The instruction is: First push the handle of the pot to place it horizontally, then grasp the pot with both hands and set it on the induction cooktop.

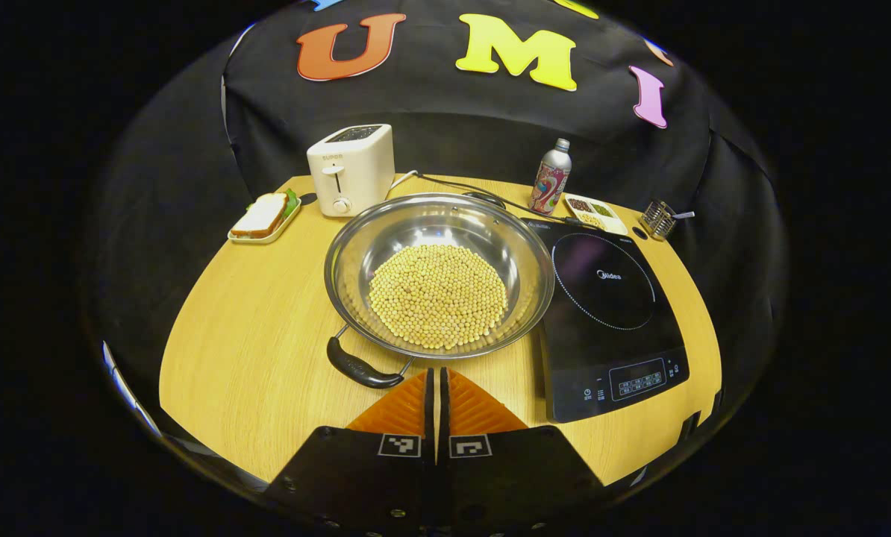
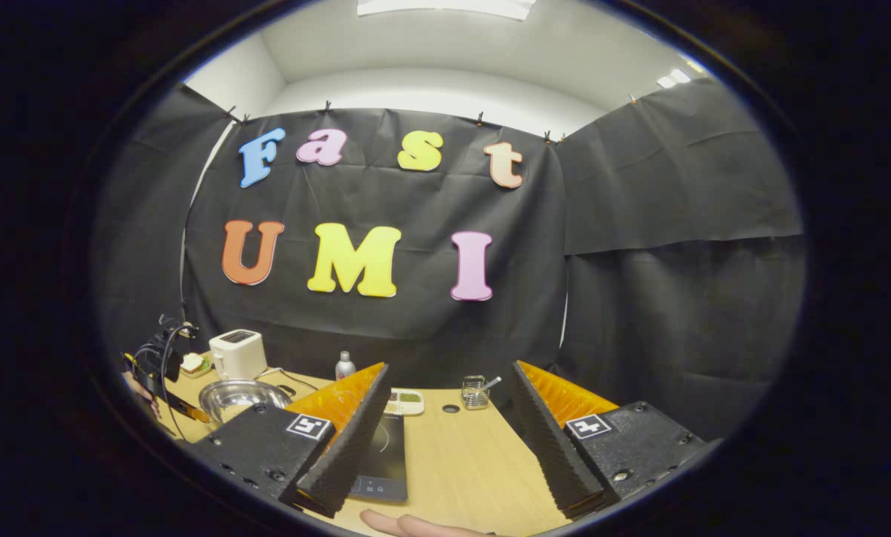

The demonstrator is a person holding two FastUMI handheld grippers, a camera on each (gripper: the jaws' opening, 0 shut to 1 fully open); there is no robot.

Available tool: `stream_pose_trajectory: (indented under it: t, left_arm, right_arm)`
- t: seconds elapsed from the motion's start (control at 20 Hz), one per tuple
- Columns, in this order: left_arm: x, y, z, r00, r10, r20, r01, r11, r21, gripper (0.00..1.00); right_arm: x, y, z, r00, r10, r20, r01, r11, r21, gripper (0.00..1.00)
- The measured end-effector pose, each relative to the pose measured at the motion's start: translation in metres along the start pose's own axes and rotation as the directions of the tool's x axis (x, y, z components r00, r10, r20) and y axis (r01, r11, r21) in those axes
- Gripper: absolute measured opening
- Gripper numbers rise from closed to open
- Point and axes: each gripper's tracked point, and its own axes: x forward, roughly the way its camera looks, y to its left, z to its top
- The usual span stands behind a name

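Near table's front edge, left gripper [image 1: 438, 388] pinched closed beside pot [image 1: 439, 276] handle [image 1: 362, 368], probably to push; right gripper [image 2: 445, 440] spread wide.

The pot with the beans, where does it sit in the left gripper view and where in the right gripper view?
Left gripper view: the pot sits centre frame, just ahead of the left gripper, left of the induction cooktop.
Right gripper view: the pot is small at lower left, beside the right gripper.
Shared landmark: the toaster behind the pot.
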Motion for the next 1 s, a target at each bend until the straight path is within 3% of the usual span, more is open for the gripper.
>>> stream_pose_trajectory:
  t: [0.1,0.15,0.2,0.4,0.45,0.5,0.55,0.6,0.65,0.7,0.8,0.85,0.9,1.0]
  left_arm:
    - [0.007,0.002,-0.004,1.0,0.012,-0.019,-0.012,1.0,0.0,0.0]
    - [0.011,0.002,-0.005,0.999,0.014,-0.03,-0.014,1.0,0.0,0.1]
    - [0.015,0.005,-0.008,0.999,0.021,-0.044,-0.022,1.0,-0.003,0.0]
    - [0.031,0.019,-0.018,0.993,0.049,-0.103,-0.052,0.998,-0.029,0.0]
    - [0.034,0.017,-0.023,0.993,0.035,-0.116,-0.041,0.998,-0.046,0.1]
    - [0.033,0.017,-0.024,0.993,0.033,-0.116,-0.039,0.998,-0.056,0.0]
    - [0.033,0.022,-0.023,0.993,0.045,-0.109,-0.051,0.997,-0.053,0.0]
    - [0.033,0.029,-0.023,0.992,0.065,-0.108,-0.071,0.996,-0.051,0.1]
    - [0.034,0.035,-0.023,0.992,0.078,-0.104,-0.083,0.995,-0.051,0.1]
    - [0.035,0.04,-0.023,0.991,0.085,-0.107,-0.091,0.994,-0.053,0.0]
    - [0.038,0.051,-0.023,0.989,0.099,-0.108,-0.107,0.992,-0.066,0.1]
    - [0.039,0.058,-0.024,0.988,0.104,-0.111,-0.112,0.991,-0.073,0.1]
    - [0.04,0.064,-0.025,0.988,0.103,-0.113,-0.113,0.99,-0.087,0.0]
    - [0.041,0.068,-0.023,0.991,0.081,-0.11,-0.094,0.989,-0.117,0.0]
  right_arm:
    - [0.004,0.001,-0.005,1.0,-0.001,-0.01,0.001,1.0,0.004,0.97]
    - [0.006,0.001,-0.009,1.0,0.0,-0.015,0.0,1.0,0.007,0.97]
    - [0.008,0.001,-0.01,1.0,-0.001,-0.019,0.001,1.0,0.01,0.97]
    - [0.017,0.003,-0.017,1.0,-0.006,-0.027,0.006,1.0,-0.006,0.97]
    - [0.018,0.002,-0.019,1.0,-0.013,-0.023,0.013,1.0,-0.018,0.97]
    - [0.02,0.001,-0.021,1.0,-0.02,-0.023,0.019,0.999,-0.028,0.97]
    - [0.022,0.003,-0.023,0.999,-0.022,-0.028,0.021,0.999,-0.033,0.97]
    - [0.024,0.005,-0.023,0.999,-0.019,-0.036,0.018,0.999,-0.03,0.97]
    - [0.026,0.007,-0.024,0.999,-0.014,-0.044,0.013,1.0,-0.022,0.97]
    - [0.027,0.007,-0.023,0.999,-0.012,-0.048,0.011,1.0,-0.014,1.0]
    - [0.029,0.008,-0.023,0.999,-0.008,-0.053,0.008,1.0,-0.005,0.97]
    - [0.03,0.005,-0.024,0.999,-0.01,-0.053,0.01,1.0,-0.003,0.97]
    - [0.03,0.004,-0.023,0.998,-0.013,-0.055,0.013,1.0,0.002,0.98]
    - [0.03,0.0,-0.023,0.998,-0.018,-0.056,0.019,1.0,0.019,0.97]
